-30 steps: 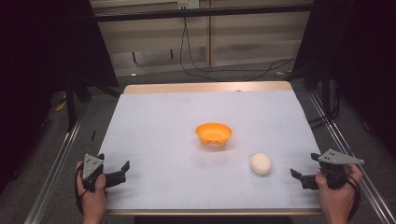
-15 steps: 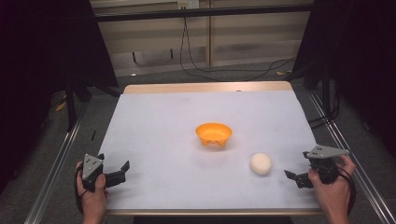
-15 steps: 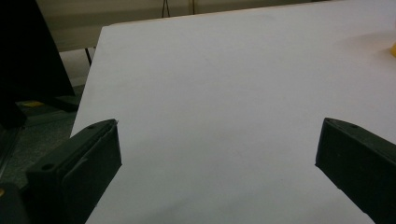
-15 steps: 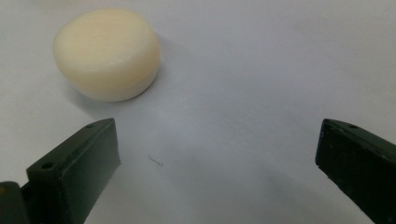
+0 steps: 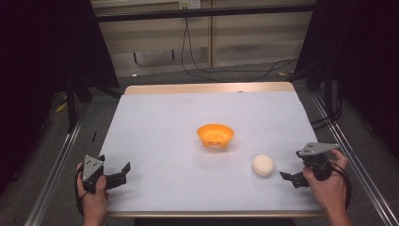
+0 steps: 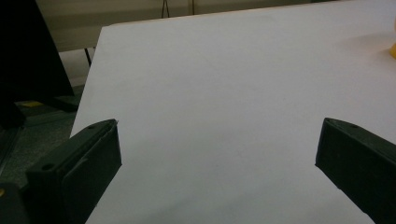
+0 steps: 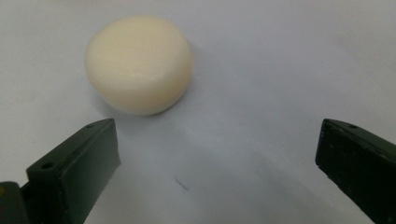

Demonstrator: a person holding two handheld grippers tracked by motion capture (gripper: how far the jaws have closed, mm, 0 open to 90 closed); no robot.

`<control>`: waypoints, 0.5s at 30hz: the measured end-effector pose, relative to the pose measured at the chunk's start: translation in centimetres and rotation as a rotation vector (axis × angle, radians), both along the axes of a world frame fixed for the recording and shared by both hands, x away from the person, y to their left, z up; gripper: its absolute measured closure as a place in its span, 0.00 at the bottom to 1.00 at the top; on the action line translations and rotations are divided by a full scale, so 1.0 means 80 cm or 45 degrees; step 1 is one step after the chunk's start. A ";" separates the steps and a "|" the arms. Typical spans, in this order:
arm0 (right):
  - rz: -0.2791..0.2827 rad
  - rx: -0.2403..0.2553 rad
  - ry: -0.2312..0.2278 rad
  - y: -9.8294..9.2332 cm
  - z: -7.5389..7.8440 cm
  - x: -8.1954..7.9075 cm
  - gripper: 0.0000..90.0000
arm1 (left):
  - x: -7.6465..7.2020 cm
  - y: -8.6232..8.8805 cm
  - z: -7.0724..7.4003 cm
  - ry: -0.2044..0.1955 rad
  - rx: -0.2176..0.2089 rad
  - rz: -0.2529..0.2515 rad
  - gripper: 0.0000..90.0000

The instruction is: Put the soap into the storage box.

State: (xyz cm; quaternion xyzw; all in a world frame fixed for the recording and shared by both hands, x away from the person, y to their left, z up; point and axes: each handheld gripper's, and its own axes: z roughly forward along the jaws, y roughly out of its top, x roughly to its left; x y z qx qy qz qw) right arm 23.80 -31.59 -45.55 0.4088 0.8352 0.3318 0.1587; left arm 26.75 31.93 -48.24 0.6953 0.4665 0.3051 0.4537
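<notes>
Motion is confined to the right gripper (image 5: pixel 291 177): compared with the picture a second earlier, it has been brought in from the near right corner of the table (image 5: pixel 155 117) toward the pale round puck (image 5: pixel 262 165), and its jaws are now aimed at that piece from just beside it, spread wide and holding nothing. The approach is judged to be the opening of a pick-up, with the closing of the jaws not yet begun. The left gripper (image 5: pixel 123 171) is seen unmoved at the near left corner, jaws likewise parted and empty. Farther in, the orange bowl (image 5: pixel 215 135) stands near the middle of the white sheet, well apart from both grippers and near the puck, and is taken as the likely destination. In the right gripper view the puck (image 7: pixel 139 64) is shown close up as a flattened, smooth-edged disc lying off to the left of the jaw line, an offset that is not readable from above. In the left gripper view bare sheet is seen between the jaws, with a sliver of the bowl (image 6: pixel 393 50) at the right edge.
</notes>
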 end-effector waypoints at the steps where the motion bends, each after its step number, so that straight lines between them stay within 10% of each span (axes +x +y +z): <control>1: 0.010 -0.005 -0.005 0.002 0.002 0.001 0.00 | 0.000 0.000 0.000 0.000 0.001 0.001 0.00; 15: 0.095 -0.033 0.039 0.027 0.009 0.015 0.00 | 0.000 0.000 0.000 -0.004 0.002 0.004 0.00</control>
